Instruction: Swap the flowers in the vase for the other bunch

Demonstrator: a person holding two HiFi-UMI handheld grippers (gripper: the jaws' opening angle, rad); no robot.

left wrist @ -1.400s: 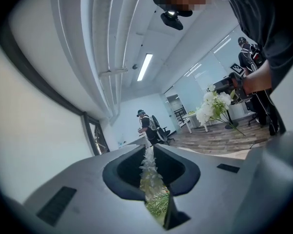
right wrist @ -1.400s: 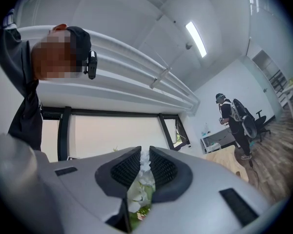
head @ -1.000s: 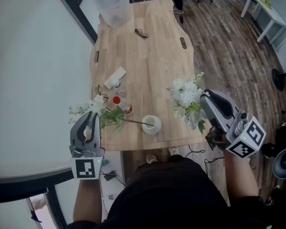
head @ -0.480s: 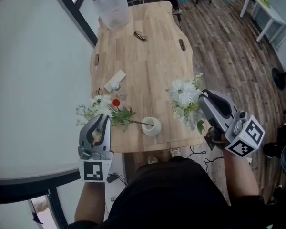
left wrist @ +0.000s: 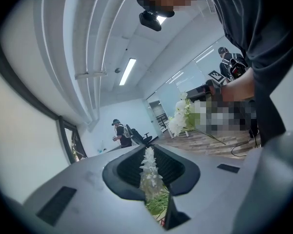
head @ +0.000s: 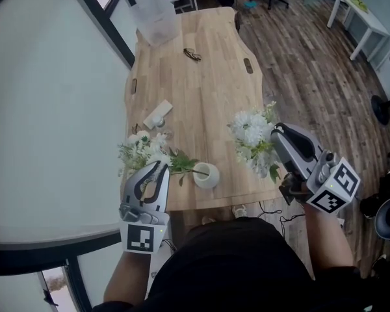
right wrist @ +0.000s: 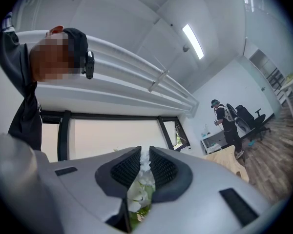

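A small round white vase [head: 207, 173] stands near the table's front edge. My left gripper [head: 160, 168] is shut on a sprig bunch of small white flowers with green leaves [head: 145, 149], held low and sideways. Its thin stem reaches right to the vase's mouth; I cannot tell whether the end is inside. In the left gripper view a white flower spike [left wrist: 149, 165] sits between the pads of my left gripper [left wrist: 147, 152]. My right gripper [head: 278, 134] is shut on a fuller bunch of white blooms [head: 249, 131], held over the table's right edge. White petals [right wrist: 140, 186] fill the gap of my right gripper [right wrist: 145, 154].
A clear plastic tub [head: 155, 12] stands at the far end of the wooden table [head: 208, 90]. Glasses [head: 193, 54] lie past the middle, and a small white box [head: 157, 113] lies by the left edge. A window wall runs along the left. A person [left wrist: 119, 132] stands in the background.
My left gripper has moved right and in over the table's front left corner, carrying its sprig bunch closer to the vase. The right gripper and its bunch have stayed put.
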